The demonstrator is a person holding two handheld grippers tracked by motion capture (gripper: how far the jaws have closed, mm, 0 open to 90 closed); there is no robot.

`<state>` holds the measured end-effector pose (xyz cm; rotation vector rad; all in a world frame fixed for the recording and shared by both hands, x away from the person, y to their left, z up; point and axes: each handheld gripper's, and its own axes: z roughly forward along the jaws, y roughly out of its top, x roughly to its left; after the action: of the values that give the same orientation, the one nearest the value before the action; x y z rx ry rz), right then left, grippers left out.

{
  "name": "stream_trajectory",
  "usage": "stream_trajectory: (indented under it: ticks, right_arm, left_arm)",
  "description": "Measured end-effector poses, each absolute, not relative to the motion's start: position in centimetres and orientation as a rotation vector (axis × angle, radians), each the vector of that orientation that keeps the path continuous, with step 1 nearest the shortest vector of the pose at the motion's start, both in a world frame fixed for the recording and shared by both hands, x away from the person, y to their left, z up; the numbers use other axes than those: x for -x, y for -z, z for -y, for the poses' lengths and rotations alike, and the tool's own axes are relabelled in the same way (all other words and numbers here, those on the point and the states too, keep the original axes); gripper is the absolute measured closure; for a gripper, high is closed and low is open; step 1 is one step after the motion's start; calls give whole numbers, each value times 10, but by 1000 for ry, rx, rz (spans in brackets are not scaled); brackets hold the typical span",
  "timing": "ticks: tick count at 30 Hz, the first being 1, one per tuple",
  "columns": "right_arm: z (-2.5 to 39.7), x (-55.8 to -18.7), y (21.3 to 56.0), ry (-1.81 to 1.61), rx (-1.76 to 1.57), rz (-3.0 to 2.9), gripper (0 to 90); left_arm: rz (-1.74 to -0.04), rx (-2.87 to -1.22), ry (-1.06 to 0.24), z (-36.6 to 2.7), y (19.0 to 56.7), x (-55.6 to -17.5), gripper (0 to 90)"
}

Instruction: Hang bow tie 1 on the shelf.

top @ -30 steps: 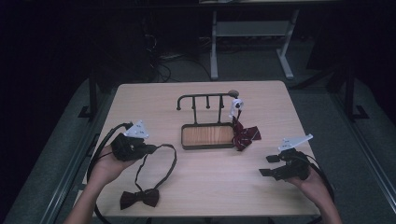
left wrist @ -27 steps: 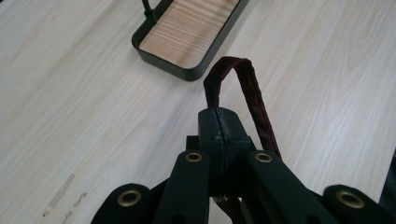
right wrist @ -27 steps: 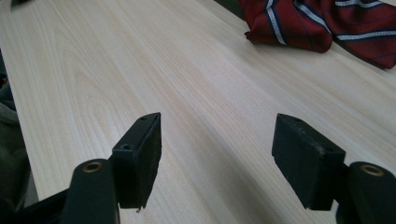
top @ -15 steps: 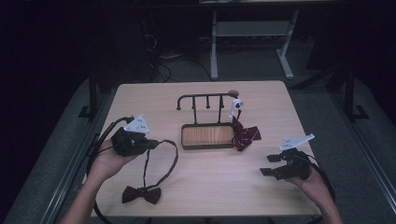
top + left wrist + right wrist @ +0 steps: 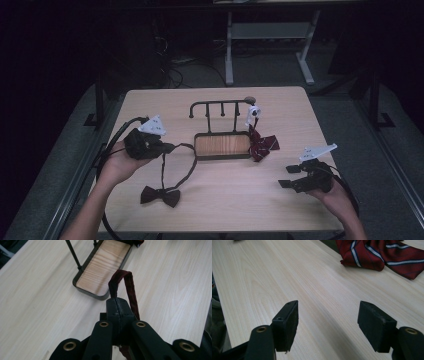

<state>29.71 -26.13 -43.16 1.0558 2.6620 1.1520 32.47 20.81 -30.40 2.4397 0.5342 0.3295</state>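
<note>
dark bow tie [image 5: 160,195] flat at lower left of frame, bow's long axis approx left-right, strap [image 5: 176,165] looping up toward centre. left gripper [image 5: 167,148] clamped tight on strap near wooden tray [image 5: 222,145]. right gripper [image 5: 285,176] lower right, jaws wide, holding nothing, low over table [image 5: 240,210].
</note>
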Motion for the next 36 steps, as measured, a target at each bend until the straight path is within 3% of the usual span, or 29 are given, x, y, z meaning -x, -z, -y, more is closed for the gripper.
stream_trajectory:
  ticks: [36]
  right_arm:
    - [267, -299, 432, -1170, -1057, -2651, 329]
  left_arm:
    - [-522, -2486, -315, -196, 273, -349, 900]
